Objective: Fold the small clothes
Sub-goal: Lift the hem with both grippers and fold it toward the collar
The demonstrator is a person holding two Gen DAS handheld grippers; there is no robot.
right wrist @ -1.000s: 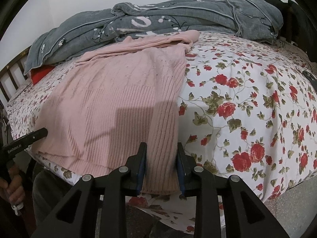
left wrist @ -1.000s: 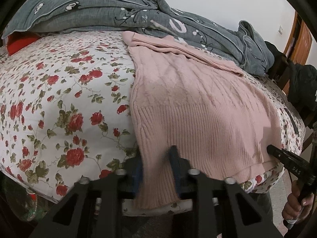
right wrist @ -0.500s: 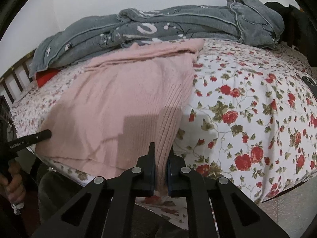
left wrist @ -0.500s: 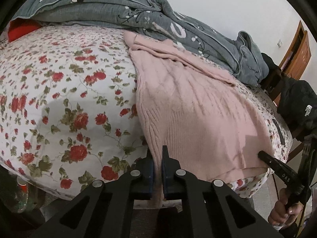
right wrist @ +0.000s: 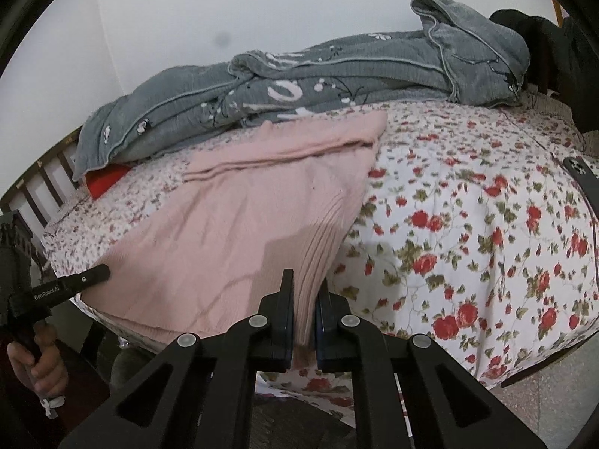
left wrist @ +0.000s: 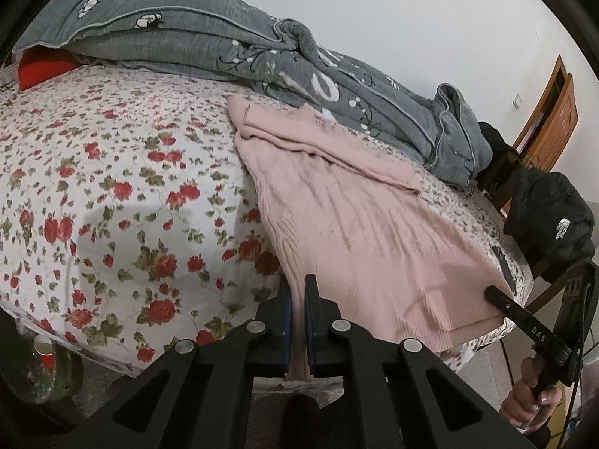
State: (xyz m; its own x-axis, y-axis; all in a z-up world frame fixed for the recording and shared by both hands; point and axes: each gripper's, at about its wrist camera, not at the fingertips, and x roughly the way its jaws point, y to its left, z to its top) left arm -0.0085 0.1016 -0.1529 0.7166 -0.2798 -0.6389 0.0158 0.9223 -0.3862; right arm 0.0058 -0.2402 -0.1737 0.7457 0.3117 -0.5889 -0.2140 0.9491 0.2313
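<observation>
Bed with a white sheet printed with red roses and green leaves [left wrist: 112,194], filling most of both views; plain white wall behind it. Along the far edge, a rumpled grey quilt with white lettering and small flower motifs [left wrist: 232,41], and a red cushion [left wrist: 41,69] tucked under its end. Slatted wooden headboard [right wrist: 41,183] at one end of the bed. Brown wooden door [left wrist: 550,119] in the corner, with a black jacket [left wrist: 550,217] draped over a chair before it. Dark phone [right wrist: 582,177] lying on the sheet near the bed's edge. Pink ribbed knit sweater [left wrist: 367,232] spread flat near the front edge, sleeve folded across its top. Left gripper [left wrist: 297,299] clamped on one hem corner; right gripper [right wrist: 304,292] clamped on the other corner, the hem lifted off the sheet between them.
</observation>
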